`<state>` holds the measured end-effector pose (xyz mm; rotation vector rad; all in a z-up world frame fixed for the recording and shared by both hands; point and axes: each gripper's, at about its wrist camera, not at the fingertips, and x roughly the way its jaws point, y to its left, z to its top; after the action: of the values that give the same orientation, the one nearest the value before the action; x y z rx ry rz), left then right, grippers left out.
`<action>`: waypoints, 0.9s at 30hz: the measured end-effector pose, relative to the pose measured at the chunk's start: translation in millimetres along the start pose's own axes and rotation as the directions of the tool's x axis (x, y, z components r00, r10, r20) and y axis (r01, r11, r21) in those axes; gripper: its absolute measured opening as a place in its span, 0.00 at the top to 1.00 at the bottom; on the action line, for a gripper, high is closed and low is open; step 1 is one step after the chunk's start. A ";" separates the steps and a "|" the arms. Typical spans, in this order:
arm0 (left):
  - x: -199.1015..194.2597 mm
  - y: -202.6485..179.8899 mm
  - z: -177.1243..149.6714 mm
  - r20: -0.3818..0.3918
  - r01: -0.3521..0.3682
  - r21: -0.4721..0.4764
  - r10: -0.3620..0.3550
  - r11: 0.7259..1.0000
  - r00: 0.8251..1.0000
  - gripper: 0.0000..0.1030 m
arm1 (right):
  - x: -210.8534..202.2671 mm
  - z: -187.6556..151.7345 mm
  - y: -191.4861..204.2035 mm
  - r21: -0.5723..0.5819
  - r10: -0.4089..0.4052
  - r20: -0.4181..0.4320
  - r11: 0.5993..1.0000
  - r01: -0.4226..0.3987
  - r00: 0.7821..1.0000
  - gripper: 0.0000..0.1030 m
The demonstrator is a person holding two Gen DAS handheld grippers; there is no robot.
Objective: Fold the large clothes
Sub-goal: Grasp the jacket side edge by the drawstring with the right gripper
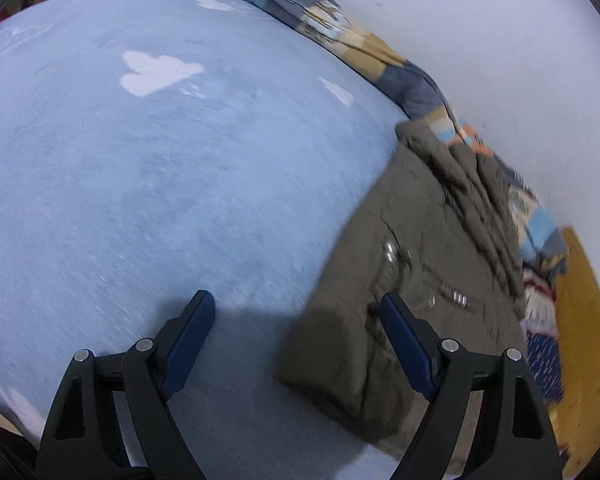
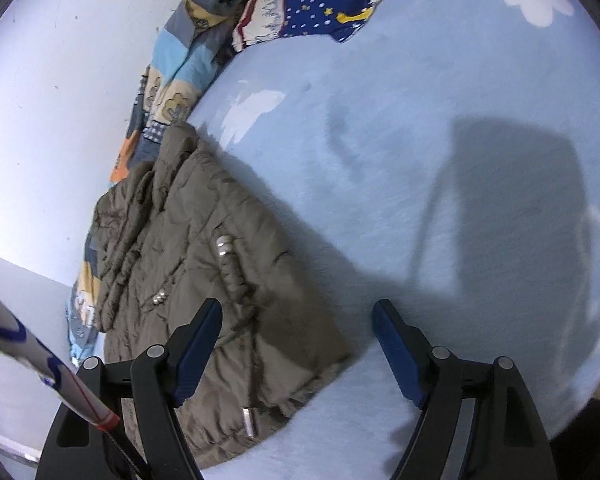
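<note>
While both grippers hang over the light blue bedsheet (image 1: 140, 200), one olive-brown padded jacket (image 1: 420, 260) lies folded into a compact block at the sheet's wall-side edge, its far end touching the patchwork quilt (image 1: 360, 40) bunched along the white wall (image 1: 500, 40). Seen from the left wrist, the left gripper (image 1: 296, 300) stands with its jaws wide apart and nothing between them; one blue pad (image 1: 404, 340) overlaps the jacket's near corner, whether touching it cannot be told, the other is above bare sheet. Seen from the right wrist, the right gripper (image 2: 298, 308) is likewise spread wide and empty, one finger above the jacket (image 2: 200, 260), the other over open sheet. Most of the bed is bare, with broad free room on the side away from the wall. A single star-patterned navy cloth (image 2: 328, 4) lies at the far end by the quilt. Several white cloud shapes (image 1: 156, 72) mark the sheet; a wooden board (image 1: 584, 320) borders the bed's end
</note>
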<state>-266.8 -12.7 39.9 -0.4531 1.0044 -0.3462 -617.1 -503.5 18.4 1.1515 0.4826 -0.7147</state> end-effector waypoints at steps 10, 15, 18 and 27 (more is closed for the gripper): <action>13.8 -43.6 -21.6 -0.023 0.096 0.156 -0.093 0.983 0.995 0.24 | 28.3 -18.6 18.3 -0.010 0.160 -0.074 0.987 -0.161 0.984 0.54; 24.8 -53.8 -22.4 -0.014 0.054 0.218 -0.052 0.974 0.999 0.28 | 32.3 -16.8 14.8 -0.015 0.146 -0.068 0.989 -0.148 0.987 0.60; 25.5 -71.2 -30.5 0.003 0.026 0.321 -0.028 0.947 1.000 0.28 | 39.4 -15.8 11.7 0.001 0.160 -0.083 0.987 -0.160 0.984 0.59; 31.5 -73.3 -29.6 -0.001 0.009 0.329 -0.009 0.944 1.000 0.28 | 37.4 -14.7 3.9 0.004 0.209 -0.087 0.978 -0.210 0.974 0.56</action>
<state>-282.1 -96.4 41.2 -0.1546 0.9220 -0.5126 -588.4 -498.5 -9.5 1.2119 0.4277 -0.4818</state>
